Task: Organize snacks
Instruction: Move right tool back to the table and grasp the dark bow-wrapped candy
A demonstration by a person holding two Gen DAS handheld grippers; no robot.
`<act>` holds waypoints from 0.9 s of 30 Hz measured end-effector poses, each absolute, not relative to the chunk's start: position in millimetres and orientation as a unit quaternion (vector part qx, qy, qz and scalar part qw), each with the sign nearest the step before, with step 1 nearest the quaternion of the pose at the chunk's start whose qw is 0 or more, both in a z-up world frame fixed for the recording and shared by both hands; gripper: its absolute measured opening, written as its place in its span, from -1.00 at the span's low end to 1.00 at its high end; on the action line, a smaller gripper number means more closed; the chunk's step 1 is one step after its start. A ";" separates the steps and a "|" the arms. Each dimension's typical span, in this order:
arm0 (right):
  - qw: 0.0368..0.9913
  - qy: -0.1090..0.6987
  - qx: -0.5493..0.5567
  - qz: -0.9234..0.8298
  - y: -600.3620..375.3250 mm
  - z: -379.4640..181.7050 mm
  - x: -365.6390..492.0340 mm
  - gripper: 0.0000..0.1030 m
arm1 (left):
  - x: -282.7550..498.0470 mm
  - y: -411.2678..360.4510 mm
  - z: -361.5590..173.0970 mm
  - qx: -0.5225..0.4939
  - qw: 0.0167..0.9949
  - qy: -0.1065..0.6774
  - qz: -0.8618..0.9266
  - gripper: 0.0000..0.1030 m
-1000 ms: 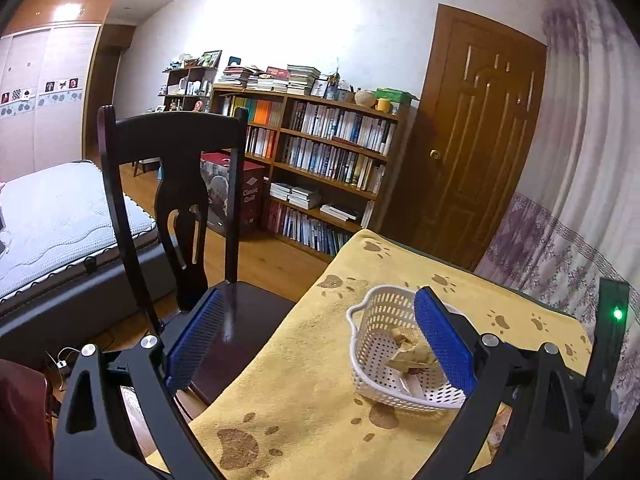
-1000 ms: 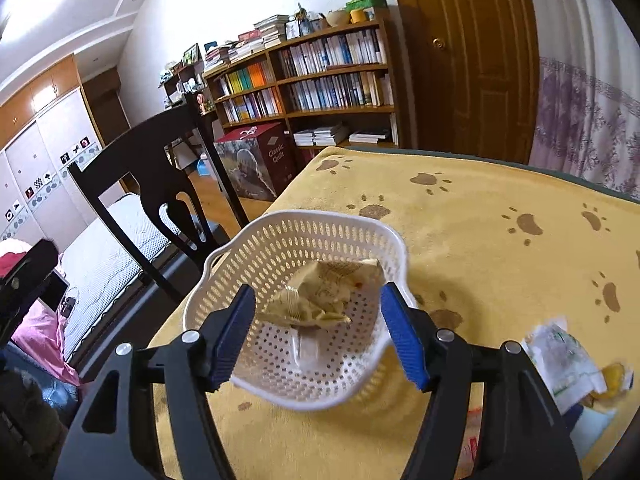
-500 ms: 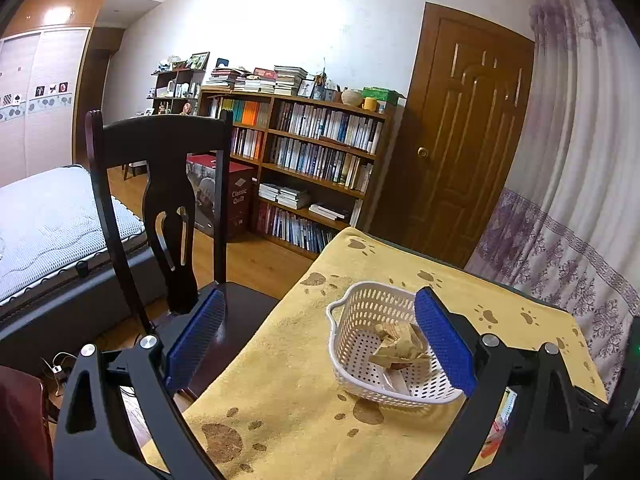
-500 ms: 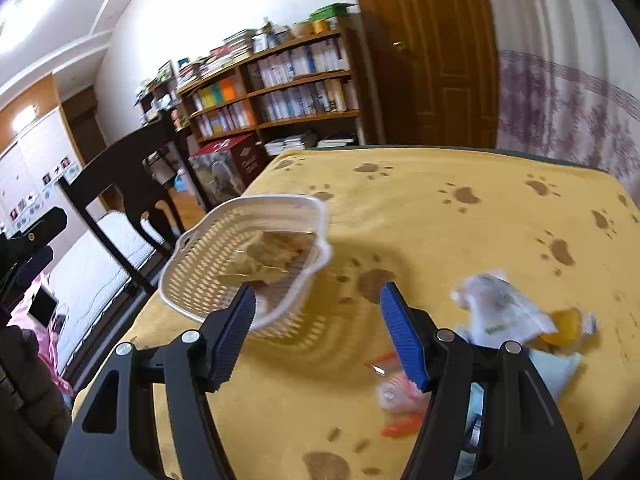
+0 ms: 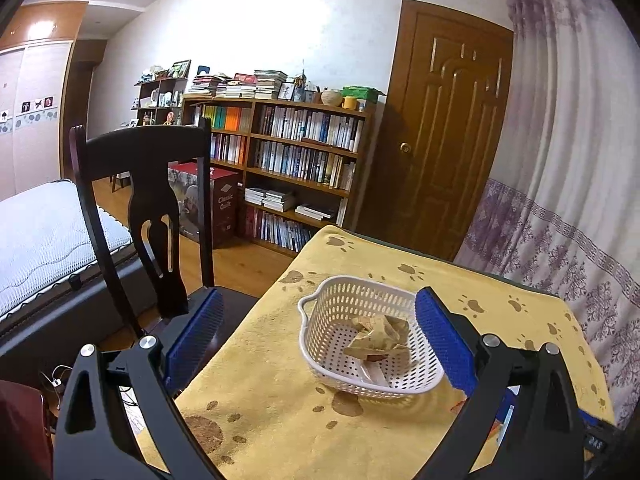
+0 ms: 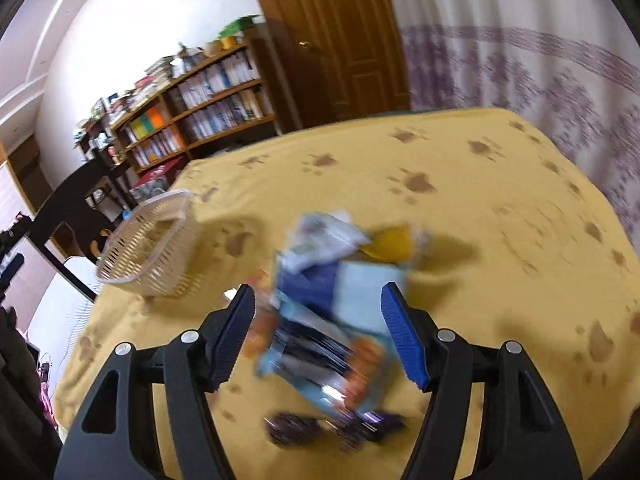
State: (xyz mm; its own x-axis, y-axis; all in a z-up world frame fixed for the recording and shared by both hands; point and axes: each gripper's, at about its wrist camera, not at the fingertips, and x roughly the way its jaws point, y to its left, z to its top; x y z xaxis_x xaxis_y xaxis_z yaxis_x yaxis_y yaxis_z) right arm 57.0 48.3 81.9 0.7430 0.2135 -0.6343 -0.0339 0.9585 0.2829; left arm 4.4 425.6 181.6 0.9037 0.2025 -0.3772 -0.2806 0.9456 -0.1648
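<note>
A: Where's your right gripper point(image 6: 318, 330) sitting?
B: Spread wide, hovering over the blurry snack packets point(image 6: 332, 300).
A: And the left gripper point(image 5: 318, 344)?
B: Spread too, framing the white basket point(image 5: 320, 312) holding a tan wrapper point(image 5: 378, 338).

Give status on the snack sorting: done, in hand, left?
Done: a few wrappers lie in the white basket. In hand: nothing; the right gripper, jaws open, hangs over the snack pile; the left gripper is open too. Left: the whole blurred pile on the yellow cloth.
</note>
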 end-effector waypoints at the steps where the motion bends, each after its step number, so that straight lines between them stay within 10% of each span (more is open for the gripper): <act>1: 0.922 0.360 0.132 0.061 39.3 76.1 49.6 0.28 | 4.1 423.6 181.9 -0.106 0.970 0.180 0.124 0.89; 27: 0.883 0.436 0.135 0.108 89.4 18.2 4.2 0.42 | -0.2 407.9 185.0 -0.094 0.973 0.177 0.113 0.90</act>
